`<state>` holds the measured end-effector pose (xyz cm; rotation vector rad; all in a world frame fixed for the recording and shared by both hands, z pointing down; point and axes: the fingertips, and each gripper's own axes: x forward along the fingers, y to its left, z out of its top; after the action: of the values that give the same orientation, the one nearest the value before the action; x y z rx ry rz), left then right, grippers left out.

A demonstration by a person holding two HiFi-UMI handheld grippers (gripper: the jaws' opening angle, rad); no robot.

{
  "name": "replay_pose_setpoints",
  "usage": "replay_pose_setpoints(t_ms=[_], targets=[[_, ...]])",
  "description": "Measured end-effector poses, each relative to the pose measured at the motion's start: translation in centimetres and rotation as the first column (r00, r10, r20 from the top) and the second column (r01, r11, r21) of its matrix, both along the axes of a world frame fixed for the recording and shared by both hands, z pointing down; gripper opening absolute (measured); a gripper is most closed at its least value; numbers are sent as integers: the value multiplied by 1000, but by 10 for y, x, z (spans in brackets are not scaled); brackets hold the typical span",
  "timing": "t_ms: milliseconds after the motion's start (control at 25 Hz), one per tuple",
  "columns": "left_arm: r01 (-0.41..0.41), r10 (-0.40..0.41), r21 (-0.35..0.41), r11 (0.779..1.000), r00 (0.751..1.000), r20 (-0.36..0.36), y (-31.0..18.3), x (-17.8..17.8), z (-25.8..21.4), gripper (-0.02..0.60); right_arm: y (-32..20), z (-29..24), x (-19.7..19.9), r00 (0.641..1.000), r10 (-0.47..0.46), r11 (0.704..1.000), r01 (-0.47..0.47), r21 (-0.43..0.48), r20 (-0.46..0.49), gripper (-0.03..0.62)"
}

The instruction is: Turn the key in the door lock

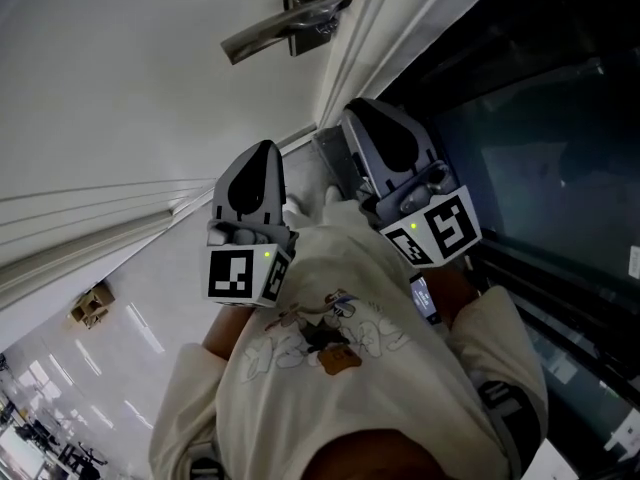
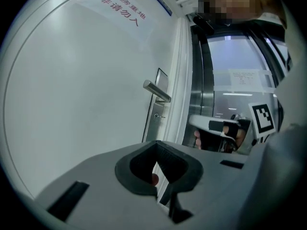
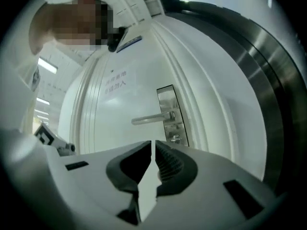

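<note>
The white door [image 1: 130, 88] carries a silver lever handle [image 1: 285, 23] on a steel lock plate [image 3: 170, 104]. Just below the handle [image 3: 153, 119], a small key [image 3: 175, 139] sits in the lock; it also shows as the key [image 2: 158, 115] in the left gripper view. Both grippers hang back from the door and touch nothing. My right gripper [image 3: 153, 142] faces the lock plate, its jaws a thin slit apart with nothing between them. My left gripper [image 2: 156, 143] has its tips together and is empty. Held level, the right gripper [image 2: 220, 131] appears beside it.
To the right of the door stand a steel frame [image 3: 268, 80] and dark glass panels [image 1: 540, 148] with a paper notice [image 2: 244, 78]. A sign with red characters [image 2: 122, 6] is high on the door. My shirt [image 1: 340, 368] fills the lower head view.
</note>
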<state>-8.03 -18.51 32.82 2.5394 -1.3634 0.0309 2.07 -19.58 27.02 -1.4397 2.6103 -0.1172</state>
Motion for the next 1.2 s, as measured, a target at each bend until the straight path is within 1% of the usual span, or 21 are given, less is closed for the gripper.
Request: replay_pose_setpoints(t_ms=[80, 200, 320, 440, 680, 880, 1200], targets=[[-10, 9, 3, 1000, 1000, 12, 1, 4, 1, 6, 0, 18, 2, 997, 48, 999, -48, -7, -55, 21], [-15, 15, -2, 1000, 1000, 21, 1, 9, 5, 6, 1, 37, 2, 995, 67, 997, -71, -41, -78, 8], [-8, 8, -8, 1000, 1000, 18, -1, 13, 10, 6, 4, 45, -1, 991, 82, 995, -87, -41, -104, 6], [-4, 4, -15, 1000, 1000, 19, -1, 17, 12, 6, 7, 50, -7, 993, 63, 996, -70, -64, -98, 6], [12, -12, 5, 1000, 1000, 18, -9, 20, 10, 6, 2, 57, -16, 994, 31, 995, -40, -92, -102, 6], [20, -20, 13, 1000, 1000, 19, -13, 23, 8, 6, -5, 57, -14, 995, 22, 995, -31, -95, -95, 6], [20, -20, -3, 1000, 1000, 19, -16, 27, 15, 6, -10, 55, -10, 996, 15, 995, -24, -102, -92, 6]])
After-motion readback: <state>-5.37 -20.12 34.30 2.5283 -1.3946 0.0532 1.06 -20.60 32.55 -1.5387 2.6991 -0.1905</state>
